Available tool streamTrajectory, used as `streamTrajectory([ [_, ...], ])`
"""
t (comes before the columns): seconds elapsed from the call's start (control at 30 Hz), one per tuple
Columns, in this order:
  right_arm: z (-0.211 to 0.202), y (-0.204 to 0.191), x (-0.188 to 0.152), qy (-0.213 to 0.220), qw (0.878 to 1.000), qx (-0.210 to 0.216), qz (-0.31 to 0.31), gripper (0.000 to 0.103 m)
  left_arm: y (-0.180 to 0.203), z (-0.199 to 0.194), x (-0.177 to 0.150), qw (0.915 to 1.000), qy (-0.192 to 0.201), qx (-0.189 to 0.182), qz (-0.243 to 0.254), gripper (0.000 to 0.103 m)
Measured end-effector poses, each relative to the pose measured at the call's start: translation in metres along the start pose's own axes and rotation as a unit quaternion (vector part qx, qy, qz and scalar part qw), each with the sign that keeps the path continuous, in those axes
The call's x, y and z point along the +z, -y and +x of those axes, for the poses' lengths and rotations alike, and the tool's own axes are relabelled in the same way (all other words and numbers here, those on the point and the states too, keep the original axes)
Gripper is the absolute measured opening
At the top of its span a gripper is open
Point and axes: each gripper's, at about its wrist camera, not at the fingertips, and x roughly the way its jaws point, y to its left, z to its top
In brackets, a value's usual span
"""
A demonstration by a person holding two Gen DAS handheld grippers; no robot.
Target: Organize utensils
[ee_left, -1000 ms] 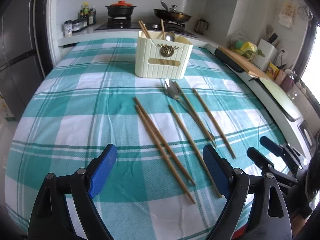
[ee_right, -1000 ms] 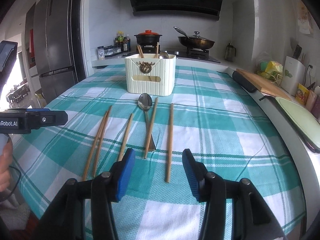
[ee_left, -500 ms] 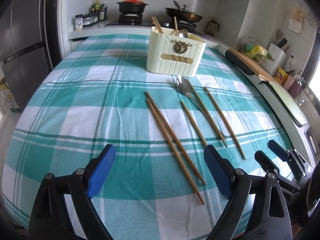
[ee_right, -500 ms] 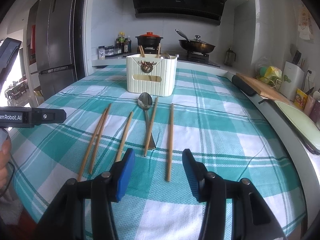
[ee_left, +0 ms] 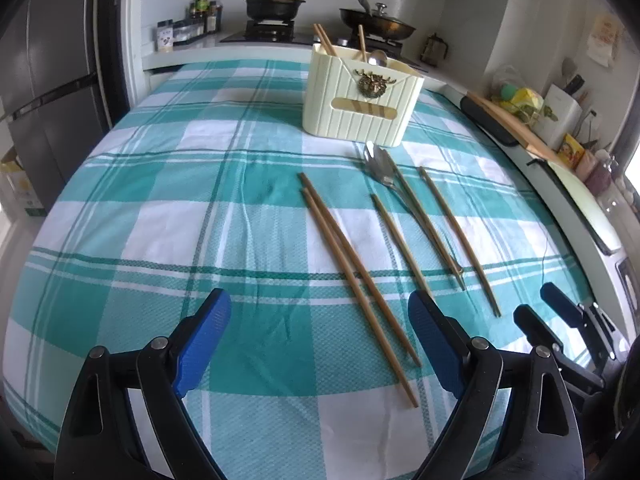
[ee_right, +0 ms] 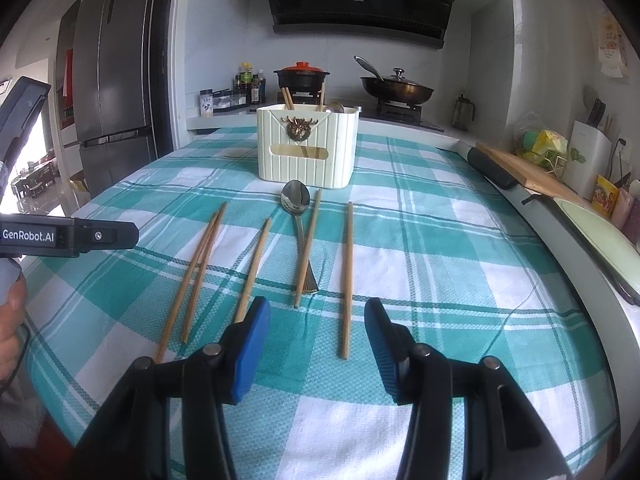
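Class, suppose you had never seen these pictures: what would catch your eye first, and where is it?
The cream utensil holder stands at the far middle of the teal checked tablecloth. In front of it lie five loose chopsticks and a spoon. Both open, empty blue claws, left claw and right claw, fill the foreground.

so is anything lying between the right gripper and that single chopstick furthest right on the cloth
Nothing visible. The right gripper hangs over the near end of that chopstick, jaws open, with only bare tablecloth between. The spoon and the chopstick crossing it lie off to its left.
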Motion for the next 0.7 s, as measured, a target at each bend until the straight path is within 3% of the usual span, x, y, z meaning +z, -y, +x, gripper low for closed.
streamTrajectory([
  [0.7, 0.002, -0.002, -0.003, -0.004, 1.0, 0.003, -0.001, 0.05, -0.022, 0.013, -0.002, 0.9988, -0.011, 0.024, -0.04, 0.091],
])
